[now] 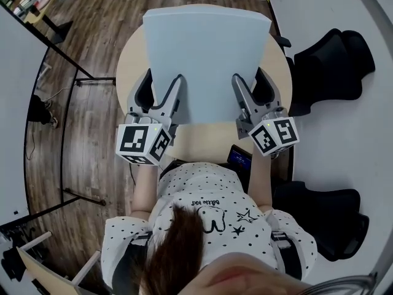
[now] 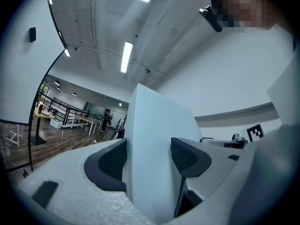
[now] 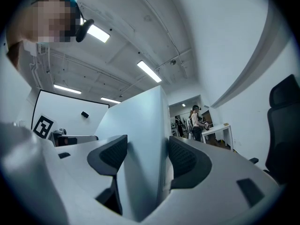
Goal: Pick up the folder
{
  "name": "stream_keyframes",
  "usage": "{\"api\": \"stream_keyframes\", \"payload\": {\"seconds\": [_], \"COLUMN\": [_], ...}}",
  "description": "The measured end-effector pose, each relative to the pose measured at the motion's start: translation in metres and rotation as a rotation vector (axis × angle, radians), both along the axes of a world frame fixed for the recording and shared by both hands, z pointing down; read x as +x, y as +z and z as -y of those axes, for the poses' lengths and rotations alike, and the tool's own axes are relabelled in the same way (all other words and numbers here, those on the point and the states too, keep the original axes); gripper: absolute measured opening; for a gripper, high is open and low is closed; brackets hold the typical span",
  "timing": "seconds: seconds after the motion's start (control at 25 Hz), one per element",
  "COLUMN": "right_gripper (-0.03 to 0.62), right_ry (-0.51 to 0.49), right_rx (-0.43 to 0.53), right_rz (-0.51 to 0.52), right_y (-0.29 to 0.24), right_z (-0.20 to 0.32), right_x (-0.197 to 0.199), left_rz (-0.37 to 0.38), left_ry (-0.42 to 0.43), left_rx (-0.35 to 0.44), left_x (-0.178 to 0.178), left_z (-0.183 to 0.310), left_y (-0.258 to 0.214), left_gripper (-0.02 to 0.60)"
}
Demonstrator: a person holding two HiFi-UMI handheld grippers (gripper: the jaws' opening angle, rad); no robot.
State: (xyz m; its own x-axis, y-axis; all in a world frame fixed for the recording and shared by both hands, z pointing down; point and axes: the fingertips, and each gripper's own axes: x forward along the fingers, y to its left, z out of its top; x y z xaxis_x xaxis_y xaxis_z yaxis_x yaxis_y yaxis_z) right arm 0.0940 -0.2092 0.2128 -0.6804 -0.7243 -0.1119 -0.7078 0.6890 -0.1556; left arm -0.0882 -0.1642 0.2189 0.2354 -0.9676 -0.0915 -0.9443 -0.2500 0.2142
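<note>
The folder (image 1: 206,60) is pinched along its near edge by both tools: the left gripper (image 1: 161,85) has its jaws closed on the near left part of the sheet, and the right gripper (image 1: 249,82) is clamped on the near right part. In each gripper view the pale blue sheet (image 2: 150,144) fills the gap between the dark pads and rises beyond the jaws toward the ceiling lights, so it appears to be raised off the round table (image 1: 132,60), which lies past and below both grippers. To do the lift well, both grippers should probably rise together at the same height and with equal squeeze, since a thin sheet held only at one edge could bow or twist. Black chairs (image 1: 334,60) stand well out beyond the right gripper, a small dark device (image 1: 239,158) sits just behind it, and nothing seems to block the way upward.
</note>
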Motion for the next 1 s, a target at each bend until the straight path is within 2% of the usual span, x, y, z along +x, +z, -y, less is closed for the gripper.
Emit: {"api": "stream_keyframes", "payload": {"seconds": [1.0], "right_gripper": [0.279], "right_ry": [-0.006], "right_rx": [0.111], "right_rz": [0.05], "right_y": [-0.041], "right_z": [-0.032], "right_x": [0.008], "left_rz": [0.029], "left_ry": [0.001], "left_rx": [0.126], "left_x": [0.006], "left_z": [-0.031], "left_y": [-0.043], "left_gripper": [0.29]}}
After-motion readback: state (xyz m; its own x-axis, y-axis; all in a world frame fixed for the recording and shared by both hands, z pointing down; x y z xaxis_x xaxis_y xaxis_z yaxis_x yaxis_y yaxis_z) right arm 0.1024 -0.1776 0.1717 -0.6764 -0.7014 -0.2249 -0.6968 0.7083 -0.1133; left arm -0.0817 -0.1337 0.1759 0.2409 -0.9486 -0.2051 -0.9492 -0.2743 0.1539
